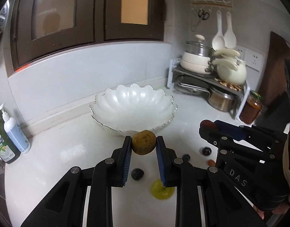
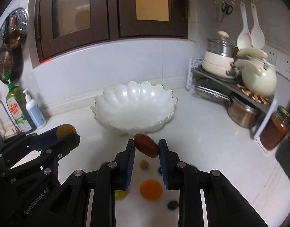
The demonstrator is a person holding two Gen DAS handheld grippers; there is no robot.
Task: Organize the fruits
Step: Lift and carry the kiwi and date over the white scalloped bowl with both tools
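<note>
A white scalloped bowl (image 1: 133, 109) stands empty on the white counter, also in the right wrist view (image 2: 133, 107). My left gripper (image 1: 143, 143) is shut on a round yellow-brown fruit (image 1: 143, 142), held above the counter just in front of the bowl. My right gripper (image 2: 146, 146) is shut on an oblong dark red fruit (image 2: 146, 145), also held in front of the bowl. On the counter below lie a yellow-green fruit (image 1: 162, 189), dark berries (image 1: 137, 174), an orange fruit (image 2: 151, 189) and a small olive-coloured fruit (image 2: 144, 164).
Soap bottles (image 1: 14, 132) stand at the left by the sink. A metal rack (image 1: 211, 79) with pots and a cream kettle fills the right corner, with a jar (image 1: 251, 109) beside it. Dark cabinet doors (image 1: 92, 15) hang above the backsplash.
</note>
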